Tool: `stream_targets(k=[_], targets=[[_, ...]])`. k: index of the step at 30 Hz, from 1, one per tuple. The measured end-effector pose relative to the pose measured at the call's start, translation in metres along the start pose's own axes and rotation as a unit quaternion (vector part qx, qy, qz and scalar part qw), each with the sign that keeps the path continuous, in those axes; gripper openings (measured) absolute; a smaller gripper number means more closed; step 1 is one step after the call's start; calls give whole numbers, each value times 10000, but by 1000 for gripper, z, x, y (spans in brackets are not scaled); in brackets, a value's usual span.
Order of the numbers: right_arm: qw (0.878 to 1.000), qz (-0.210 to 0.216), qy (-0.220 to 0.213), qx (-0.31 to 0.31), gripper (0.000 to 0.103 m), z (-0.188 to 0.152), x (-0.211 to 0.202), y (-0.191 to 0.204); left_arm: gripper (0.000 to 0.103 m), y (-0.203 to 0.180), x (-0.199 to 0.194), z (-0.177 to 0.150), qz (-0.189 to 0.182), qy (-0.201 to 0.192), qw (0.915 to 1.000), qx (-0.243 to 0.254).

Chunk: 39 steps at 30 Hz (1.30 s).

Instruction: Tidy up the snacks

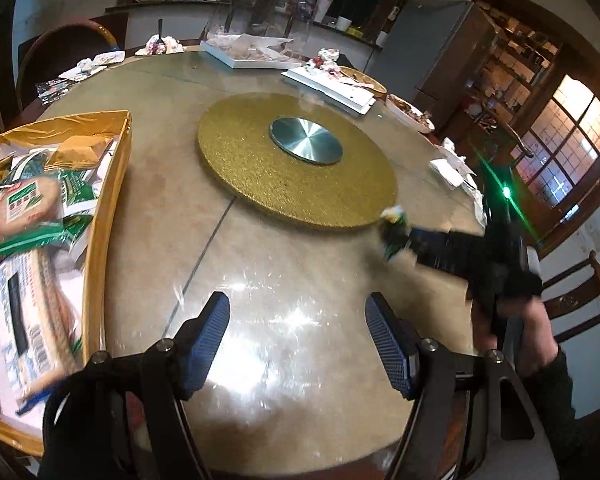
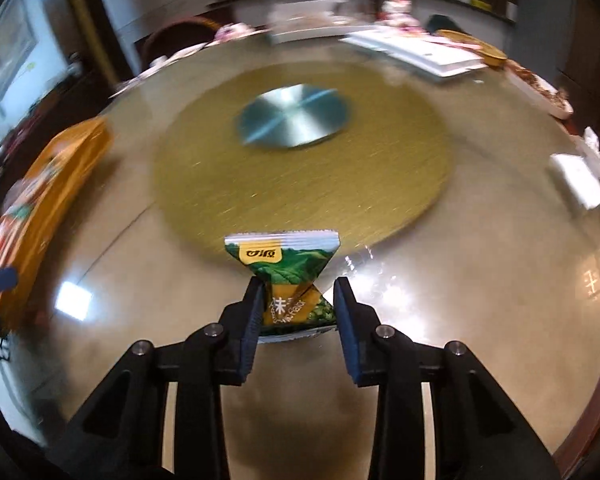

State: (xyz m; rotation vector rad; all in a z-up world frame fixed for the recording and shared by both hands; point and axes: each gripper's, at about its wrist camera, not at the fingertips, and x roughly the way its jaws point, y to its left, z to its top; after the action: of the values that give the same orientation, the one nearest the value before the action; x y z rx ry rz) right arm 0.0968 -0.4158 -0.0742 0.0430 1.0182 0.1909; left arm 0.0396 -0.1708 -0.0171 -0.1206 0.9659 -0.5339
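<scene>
A small green snack packet [image 2: 290, 268] is pinched at its middle between the pads of my right gripper [image 2: 298, 286], just above the glossy table and in front of the gold turntable. In the left wrist view the same packet [image 1: 394, 232] shows blurred at the tip of the right gripper [image 1: 408, 240], held by a person's hand. My left gripper [image 1: 297, 304] stands open over bare table with nothing between its fingers. A gold box [image 1: 100, 220] at the left holds several green and orange snack packs [image 1: 32, 208]; the right wrist view shows the box [image 2: 60, 168] far left.
A round gold turntable [image 1: 296, 160] with a metal hub fills the table's centre. White trays [image 1: 332, 88] with scraps, crumpled tissues [image 1: 452, 168] and a plate [image 1: 412, 116] line the far and right rims. Wooden chairs [image 1: 580, 300] stand around the table.
</scene>
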Motion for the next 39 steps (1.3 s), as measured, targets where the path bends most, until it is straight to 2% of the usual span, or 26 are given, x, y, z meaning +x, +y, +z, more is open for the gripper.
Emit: stream_targets(k=[3, 10, 13, 15, 16, 17, 19, 20, 23, 26, 27, 31, 34, 35, 36, 39], targets=[[9993, 246, 30, -265, 37, -34, -14, 51, 70, -2, -4, -13, -157, 118, 9998, 78], [9953, 808, 28, -528, 37, -91, -40, 112, 68, -1, -2, -50, -593, 470, 9971, 113], [9928, 1017, -49, -636, 38, -105, -45, 130, 59, -7, 0, -59, -741, 644, 9948, 253], [9912, 1092, -87, -749, 38, -111, -47, 140, 59, -10, 2, -64, -796, 681, 9940, 300], [9903, 1122, -106, -818, 38, -114, -48, 146, 53, -10, 3, -65, -810, 707, 9937, 315], [9899, 1136, -132, -840, 38, -117, -50, 149, 44, -11, 6, -66, -729, 761, 9938, 341], [9902, 1120, -182, -818, 38, -119, -50, 152, 39, -10, 11, -67, -645, 834, 9938, 341], [9905, 1126, -181, -767, 38, -122, -52, 152, 32, -9, 9, -68, -712, 807, 9937, 311], [9909, 1205, -176, -570, 48, -124, -54, 151, 31, -5, 5, -71, -680, 706, 9949, 253], [9911, 1181, -213, -580, 59, -129, -57, 157, 30, 7, 6, -71, -943, 758, 9926, -91], [9914, 1165, -245, -549, 60, -129, -57, 159, 30, 10, 7, -71, -1013, 786, 9916, -177], [9925, 1142, -287, -320, 60, -125, -54, 158, 29, 18, 10, -68, -1216, 864, 9877, -467], [9936, 991, -309, -437, 58, -124, -53, 165, 28, 24, 9, -69, -1289, 863, 9858, -638], [9938, 959, -315, -460, 56, -124, -52, 166, 28, 26, 7, -70, -1310, 838, 9855, -673], [9941, 924, -326, -475, 49, -124, -52, 166, 28, 26, 7, -70, -1296, 815, 9859, -667], [9945, 921, -328, -369, 45, -122, -51, 163, 28, 27, 7, -71, -1326, 810, 9853, -710]])
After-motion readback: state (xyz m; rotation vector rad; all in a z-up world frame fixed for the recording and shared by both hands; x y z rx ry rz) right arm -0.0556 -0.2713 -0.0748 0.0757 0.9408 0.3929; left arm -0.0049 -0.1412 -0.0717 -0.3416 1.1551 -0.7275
